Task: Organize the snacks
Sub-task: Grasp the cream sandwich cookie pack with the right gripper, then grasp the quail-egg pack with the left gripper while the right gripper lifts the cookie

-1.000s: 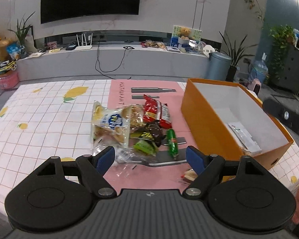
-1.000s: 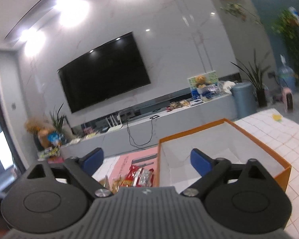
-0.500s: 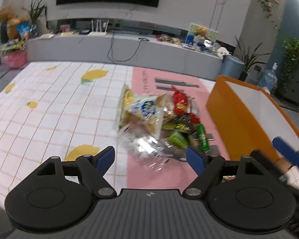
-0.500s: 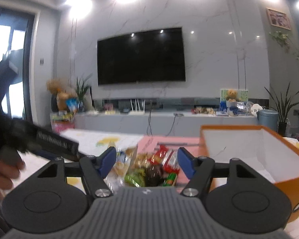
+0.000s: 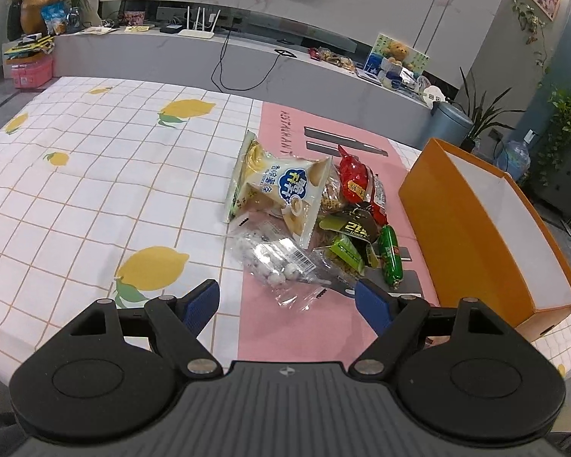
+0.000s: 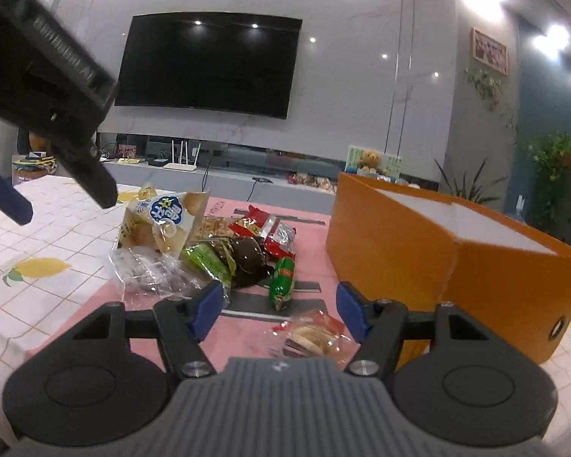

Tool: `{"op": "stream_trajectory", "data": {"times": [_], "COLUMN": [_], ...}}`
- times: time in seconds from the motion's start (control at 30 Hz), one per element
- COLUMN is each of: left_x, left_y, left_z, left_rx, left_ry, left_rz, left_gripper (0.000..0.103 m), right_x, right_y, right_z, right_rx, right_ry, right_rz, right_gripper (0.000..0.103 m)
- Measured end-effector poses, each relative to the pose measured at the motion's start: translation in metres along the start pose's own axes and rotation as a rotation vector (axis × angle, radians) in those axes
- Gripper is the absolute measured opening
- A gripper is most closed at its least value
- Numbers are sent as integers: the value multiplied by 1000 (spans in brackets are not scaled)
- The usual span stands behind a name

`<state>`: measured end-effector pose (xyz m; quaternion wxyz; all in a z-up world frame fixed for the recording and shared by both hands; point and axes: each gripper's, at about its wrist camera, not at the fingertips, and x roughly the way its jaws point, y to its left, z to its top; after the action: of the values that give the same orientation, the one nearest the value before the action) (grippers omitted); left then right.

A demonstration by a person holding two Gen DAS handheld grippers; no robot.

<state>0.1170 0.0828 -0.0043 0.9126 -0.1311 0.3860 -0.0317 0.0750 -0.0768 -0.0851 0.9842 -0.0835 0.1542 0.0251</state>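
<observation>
The white checked tablecloth with yellow lemon prints [image 5: 95, 175] lies wide and bare to the left of the snack pile, giving open room there, and its near edge drops off just below both grippers. One pink rectangular placemat [image 5: 285, 323] lies flat on the cloth under the pile, its left edge running straight beside the snacks. One orange cardboard box with a white inside [image 5: 472, 236] stands open-topped to the right of the pile, near it but apart, with a narrow strip of mat between. The pile holds crinkled glossy packets: one large pale puffed bag with a blue cloud label [image 5: 281, 194] at its left, one clear film bag of small white pieces [image 5: 281, 266] at its near side, one red wrapper [image 5: 356, 186] at the far side, one dark packet with green sachets [image 5: 348, 234], and one green sausage-shaped stick [image 5: 390, 257] at its right. One small clear packet of round biscuits [image 6: 312, 337] lies alone nearer than the pile. The left gripper [image 5: 287, 301] hangs wide and empty just short of the film bag. The right gripper [image 6: 279, 306] has just been narrowing, now half spread, the biscuit packet between its blue pads [image 6: 209, 306] but untouched.
</observation>
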Motion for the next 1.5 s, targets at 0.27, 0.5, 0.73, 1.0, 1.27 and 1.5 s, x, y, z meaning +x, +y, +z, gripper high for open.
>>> {"op": "stream_trajectory", "data": {"times": [0.27,0.5,0.73,1.0,1.27,1.5], "left_x": [2,4,8,8,13,16], "left_y": [5,3,3,2,8,16], "left_z": [1,-3,-4,-5,-4,4], "left_rx": [-34,-32,-27,-15,-41,-86], "left_ry": [12,40,50,54,45,43], "left_rz": [-4,-33,-19,-21,-1,-4], "left_gripper": [95,95,95,95,95,95], "right_x": [15,39,50,41,28,12], "right_y": [-4,-4,-6,-2,-3,-24], "right_z": [-3,-7,-12,-7,7,24], "right_rx": [51,78,102,73,65,133], "right_ry": [63,138,164,141,110,123], "right_rz": [-87,-165,-160,-98,-22,104], "right_gripper": [65,64,63,62,54,54]}}
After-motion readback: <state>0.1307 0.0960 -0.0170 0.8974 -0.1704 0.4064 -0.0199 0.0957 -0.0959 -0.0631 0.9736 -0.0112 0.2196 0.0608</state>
